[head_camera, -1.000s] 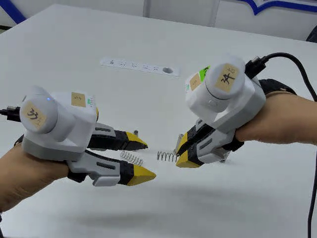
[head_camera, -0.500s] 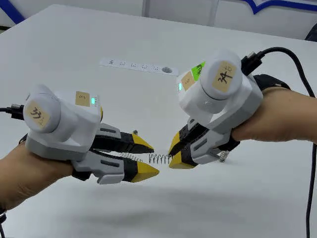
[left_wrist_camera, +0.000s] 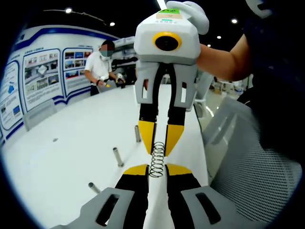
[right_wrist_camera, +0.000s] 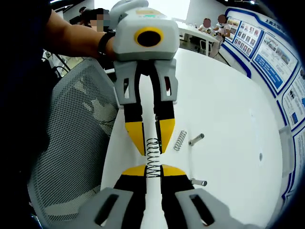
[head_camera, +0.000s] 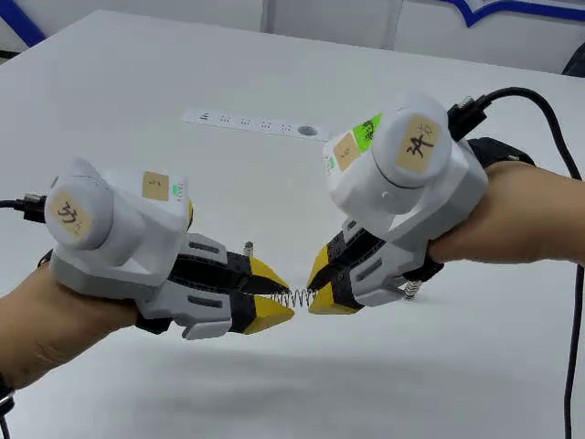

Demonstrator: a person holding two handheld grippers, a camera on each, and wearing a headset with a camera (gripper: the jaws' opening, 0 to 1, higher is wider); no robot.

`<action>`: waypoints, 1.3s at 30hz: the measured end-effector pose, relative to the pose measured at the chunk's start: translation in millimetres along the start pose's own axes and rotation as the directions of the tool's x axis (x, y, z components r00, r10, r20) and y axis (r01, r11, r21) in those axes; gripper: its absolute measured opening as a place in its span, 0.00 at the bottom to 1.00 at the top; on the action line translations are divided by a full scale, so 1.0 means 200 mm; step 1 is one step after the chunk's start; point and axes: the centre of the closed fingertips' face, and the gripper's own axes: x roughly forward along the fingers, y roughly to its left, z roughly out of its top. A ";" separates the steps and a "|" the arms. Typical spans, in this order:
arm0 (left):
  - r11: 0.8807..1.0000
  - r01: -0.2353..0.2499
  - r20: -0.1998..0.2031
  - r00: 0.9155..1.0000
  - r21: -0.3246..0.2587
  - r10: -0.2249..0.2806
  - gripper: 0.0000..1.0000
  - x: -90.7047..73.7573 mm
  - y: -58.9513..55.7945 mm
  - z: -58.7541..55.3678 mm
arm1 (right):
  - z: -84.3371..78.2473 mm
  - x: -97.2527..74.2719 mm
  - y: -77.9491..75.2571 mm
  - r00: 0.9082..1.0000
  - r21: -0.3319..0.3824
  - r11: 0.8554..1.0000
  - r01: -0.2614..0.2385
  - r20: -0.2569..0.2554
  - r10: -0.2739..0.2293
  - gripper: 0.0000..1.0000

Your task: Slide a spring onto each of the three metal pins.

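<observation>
Head view has the spring [head_camera: 298, 297] strung level between the two grippers, its long axis running from 9 to 3 o'clock just above the white desk [head_camera: 137, 101]. The left gripper [head_camera: 280, 300] has its fingers drawn together on the 9 o'clock end. The right gripper [head_camera: 316, 294] is pinched on the 3 o'clock end, so the coil bridges the short gap between the yellow tips.

Left gripper view shows the spring leaving that gripper's own fingers [left_wrist_camera: 136, 170] at 6 o'clock and running straight up to 12 o'clock into the opposing tips. The three metal pins [left_wrist_camera: 117, 156] stand upright and bare in a row on the desk, off at 9 to 10 o'clock from the coil. Right gripper view places the pins at 3 o'clock of the held coil, with a loose spring [right_wrist_camera: 180, 140] lying on the desk beside them.

The spring lies crosswise to the upright pins, so it likely has to be turned end-down before it can slide on. The left hand looks nearer: in the head view the nearest pin [head_camera: 248, 249] stands just beyond its fingers at 11 o'clock. Both grippers point inward, nose to nose and tipped slightly down, the left reaching in from 8 o'clock and the right from 3 o'clock.
</observation>
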 end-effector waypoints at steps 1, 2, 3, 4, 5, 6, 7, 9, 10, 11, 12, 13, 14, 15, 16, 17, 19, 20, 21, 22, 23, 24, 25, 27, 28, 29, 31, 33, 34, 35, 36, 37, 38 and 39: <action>1.000 0.000 0.000 1.000 0.001 0.000 0.13 0.00 0.00 0.00 | 0.00 0.00 0.00 1.000 -0.001 1.000 -0.001 0.001 0.001 0.12; 1.000 0.000 -0.001 1.000 0.002 0.000 0.13 0.00 0.00 0.00 | 0.00 0.00 0.00 1.000 -0.002 1.000 -0.001 0.001 0.001 0.12; 1.000 0.000 0.000 1.000 0.004 0.000 0.12 0.00 0.00 0.00 | 0.00 0.00 0.00 1.000 -0.002 1.000 -0.001 0.000 0.001 0.12; 1.000 0.001 0.000 1.000 0.007 -0.001 0.12 0.00 0.00 0.00 | 0.00 0.00 0.00 1.000 -0.002 1.000 -0.001 0.000 0.001 0.12; 1.000 0.001 0.000 1.000 0.010 -0.001 0.12 0.00 0.00 0.00 | 0.00 0.00 0.00 1.000 -0.001 1.000 0.000 0.000 0.000 0.12; 1.000 0.002 0.001 1.000 0.013 -0.002 0.12 0.00 0.00 0.00 | 0.00 0.00 0.00 1.000 0.001 1.000 0.000 0.000 0.000 0.12; 1.000 0.002 0.003 1.000 0.015 -0.003 0.11 0.00 0.00 0.00 | 0.00 0.00 0.00 1.000 0.003 1.000 0.000 0.001 0.000 0.12; 1.000 0.007 0.006 1.000 0.022 -0.007 0.11 0.00 -0.01 0.01 | 0.00 0.00 0.00 1.000 0.010 1.000 0.001 0.002 -0.001 0.12; 1.000 0.007 0.006 1.000 0.027 -0.007 0.11 0.00 -0.01 0.01 | -0.01 0.00 0.00 1.000 0.017 1.000 0.000 0.000 0.000 0.12; 1.000 0.006 0.006 1.000 0.030 -0.006 0.11 -0.01 -0.01 0.01 | -0.01 0.00 0.00 1.000 0.019 1.000 0.001 -0.002 -0.001 0.13; 1.000 0.005 0.006 1.000 0.028 -0.006 0.11 -0.01 -0.01 0.01 | -0.01 0.01 0.00 1.000 0.019 1.000 0.001 -0.002 -0.001 0.14; 1.000 0.006 0.009 1.000 0.026 -0.006 0.11 -0.01 -0.01 0.01 | -0.02 0.01 0.00 1.000 0.023 1.000 -0.001 -0.006 0.001 0.15; 1.000 0.006 0.011 1.000 0.028 -0.006 0.11 -0.01 -0.01 0.01 | -0.02 0.01 0.00 1.000 0.024 1.000 -0.002 -0.007 0.003 0.15; 1.000 0.006 0.013 1.000 0.028 -0.007 0.11 -0.01 -0.01 0.01 | -0.03 0.01 0.00 1.000 0.024 1.000 -0.002 -0.009 0.002 0.15; 1.000 0.008 0.015 1.000 0.027 -0.008 0.11 -0.01 -0.01 0.02 | -0.04 0.02 0.00 1.000 0.025 1.000 -0.002 -0.011 0.002 0.15; 1.000 0.011 0.020 1.000 0.027 -0.011 0.11 -0.01 -0.02 0.02 | -0.04 0.02 0.01 1.000 0.026 1.000 -0.004 -0.012 0.004 0.15; 0.999 0.016 0.031 0.999 0.027 -0.017 0.11 -0.02 -0.03 0.04 | -0.05 0.03 0.01 1.000 0.028 1.000 -0.005 -0.014 0.005 0.15; 0.999 0.016 0.033 0.999 0.029 -0.017 0.11 -0.02 -0.03 0.04 | -0.05 0.03 0.01 1.000 0.027 1.000 -0.006 -0.014 0.006 0.15; 0.999 0.016 0.034 0.999 0.028 -0.017 0.11 -0.02 -0.03 0.04 | -0.05 0.03 0.01 1.000 0.026 1.000 -0.007 -0.013 0.008 0.15; 0.999 0.017 0.035 0.999 0.027 -0.018 0.11 -0.02 -0.03 0.04 | -0.05 0.03 0.01 1.000 0.023 1.000 -0.008 -0.011 0.008 0.14; 1.000 0.016 0.034 0.999 0.027 -0.017 0.11 -0.02 -0.03 0.04 | -0.05 0.03 0.02 1.000 0.012 1.000 -0.007 -0.008 0.007 0.13; 1.000 0.014 0.034 0.999 0.026 -0.015 0.11 -0.02 -0.03 0.04 | -0.05 0.02 0.01 1.000 0.007 1.000 -0.004 -0.007 0.004 0.13; 1.000 0.013 0.035 0.999 0.023 -0.014 0.11 -0.02 -0.02 0.04 | -0.04 0.02 0.01 1.000 0.003 1.000 0.001 -0.006 -0.001 0.13; 1.000 0.012 0.034 0.999 0.022 -0.013 0.11 -0.02 -0.02 0.04 | -0.04 0.01 0.01 1.000 0.002 1.000 0.004 -0.001 -0.004 0.12; 1.000 0.012 0.032 0.999 0.021 -0.012 0.11 -0.02 -0.02 0.04 | -0.03 0.00 0.01 1.000 0.001 1.000 0.005 0.002 -0.005 0.12; 1.000 0.012 0.030 0.999 0.020 -0.013 0.11 -0.02 -0.02 0.03 | -0.02 0.00 0.01 1.000 0.000 1.000 0.007 0.004 -0.007 0.12; 1.000 0.013 0.023 1.000 0.018 -0.013 0.11 -0.01 -0.02 0.02 | 0.00 -0.02 0.01 1.000 -0.001 1.000 0.008 0.013 -0.008 0.12; 1.000 0.014 0.018 1.000 0.014 -0.015 0.11 -0.01 -0.02 0.01 | 0.03 -0.03 0.01 1.000 -0.002 1.000 0.008 0.029 -0.008 0.12; 1.000 0.014 0.017 1.000 0.012 -0.015 0.11 -0.01 -0.02 0.01 | 0.04 -0.03 0.01 0.999 -0.004 1.000 0.008 0.034 -0.008 0.12; 1.000 0.014 0.016 1.000 0.011 -0.015 0.11 -0.01 -0.02 0.01 | 0.05 -0.04 0.01 0.999 -0.003 1.000 0.006 0.040 -0.005 0.12; 1.000 0.015 0.015 1.000 0.010 -0.015 0.11 -0.01 -0.02 0.00 | 0.05 -0.04 0.01 0.999 -0.004 1.000 0.005 0.042 -0.005 0.12; 1.000 0.015 0.015 1.000 0.009 -0.015 0.11 -0.01 -0.02 0.00 | 0.06 -0.04 0.01 0.999 -0.005 1.000 0.003 0.044 -0.003 0.12; 1.000 0.015 0.012 1.000 0.009 -0.015 0.11 -0.01 -0.02 0.00 | 0.07 -0.04 0.01 0.999 -0.007 1.000 0.002 0.045 -0.001 0.12; 1.000 0.016 0.011 1.000 0.008 -0.016 0.11 -0.01 -0.02 0.00 | 0.07 -0.04 0.02 0.999 -0.009 1.000 0.001 0.047 0.000 0.12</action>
